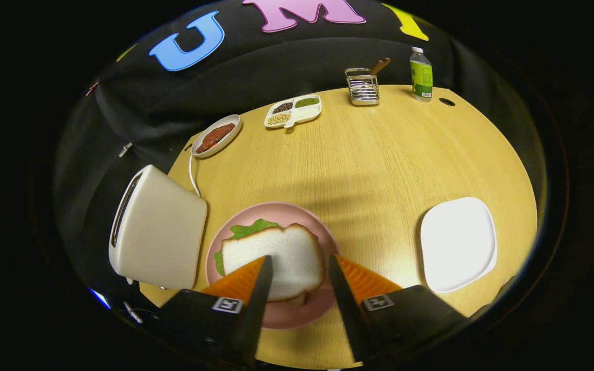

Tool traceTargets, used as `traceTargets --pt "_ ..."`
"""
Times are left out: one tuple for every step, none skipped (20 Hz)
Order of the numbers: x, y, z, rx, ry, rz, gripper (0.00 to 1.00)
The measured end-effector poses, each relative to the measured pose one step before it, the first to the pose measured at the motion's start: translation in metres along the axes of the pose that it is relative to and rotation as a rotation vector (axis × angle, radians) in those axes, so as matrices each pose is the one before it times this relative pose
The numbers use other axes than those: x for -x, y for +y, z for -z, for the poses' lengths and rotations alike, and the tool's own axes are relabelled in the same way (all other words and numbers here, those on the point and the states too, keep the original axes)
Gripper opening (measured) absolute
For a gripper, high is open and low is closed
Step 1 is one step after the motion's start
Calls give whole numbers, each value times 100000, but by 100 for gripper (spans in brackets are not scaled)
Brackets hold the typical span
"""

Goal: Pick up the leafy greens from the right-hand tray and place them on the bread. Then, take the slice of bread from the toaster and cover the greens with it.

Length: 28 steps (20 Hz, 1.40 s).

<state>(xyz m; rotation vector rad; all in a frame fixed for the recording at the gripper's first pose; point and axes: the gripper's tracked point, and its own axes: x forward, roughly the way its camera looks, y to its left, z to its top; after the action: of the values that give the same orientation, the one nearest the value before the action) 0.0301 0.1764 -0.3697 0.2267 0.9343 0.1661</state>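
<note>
Pink plate (225, 232) carries a bread slice (276, 257) over leafy greens (250, 228); the gripper (299, 264) hovers above, fingers spread wide, holding nothing.

We see a light wooden table (379, 159) with fine grain running across it and a small dark hole (447, 102) near its far corner. Behind it hangs the booth's black cloth wall (286, 67), falling in soft folds. A broad soft shadow lies over the middle of the tabletop, and a brighter patch sits on the near part, so the light probably comes from above. Past the table's near-left corner the floor is too dark to make out.
</note>
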Motion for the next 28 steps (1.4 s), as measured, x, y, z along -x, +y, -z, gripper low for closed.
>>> traceTargets --pt "345 -25 -369 -1139 -1150 -452 96" --pt "381 -63 -309 -1219 -967 396 99" --pt "552 -115 -435 -704 -1122 508 98" --pt "543 -189 -599 -19 -1395 815 99" --pt "656 -177 -866 550 -2009 1044 99" --pt "809 -80 -1024 900 -2404 855 99" --pt "994 -155 -1249 1393 -2917 907 99" --pt "1130 -112 -1335 1906 -3416 789 99" --pt "1078 -71 -1607 2369 -3618 318 99" --pt "1292 -20 -1677 2469 -3760 76 99" --pt "1301 -147 -1992 2085 -4909 187 99" --pt "1297 -67 -2145 1715 -5621 -44 99" --pt "1140 7 -2073 1353 -4837 -101 99" --pt "1231 -31 -1835 1051 -4461 -394 99" --pt "1127 58 -2036 1070 -4529 -428 99" --pt "1185 10 -2067 874 -5203 -257 99" --pt "990 95 -2301 195 -6438 -145 99" --pt "971 65 -2215 175 -6089 -311 99" --pt "941 37 -1952 559 -4897 -49 99" --pt "1114 -4 -1653 1295 -3618 -663 99" --pt "1034 -164 -1724 1066 -3081 -75 98" --pt "950 -478 -1717 733 -3072 452 99" --pt "854 -652 -1696 444 -2617 1181 98" --pt "670 -951 -1339 237 -2099 2131 98" --pt "558 -1103 -1043 362 -1488 2422 99" --pt "374 -1088 -655 -126 -526 2142 98" --pt "351 -1037 -456 -584 -409 1593 99" --pt "398 -1298 -311 -630 -274 1914 99"
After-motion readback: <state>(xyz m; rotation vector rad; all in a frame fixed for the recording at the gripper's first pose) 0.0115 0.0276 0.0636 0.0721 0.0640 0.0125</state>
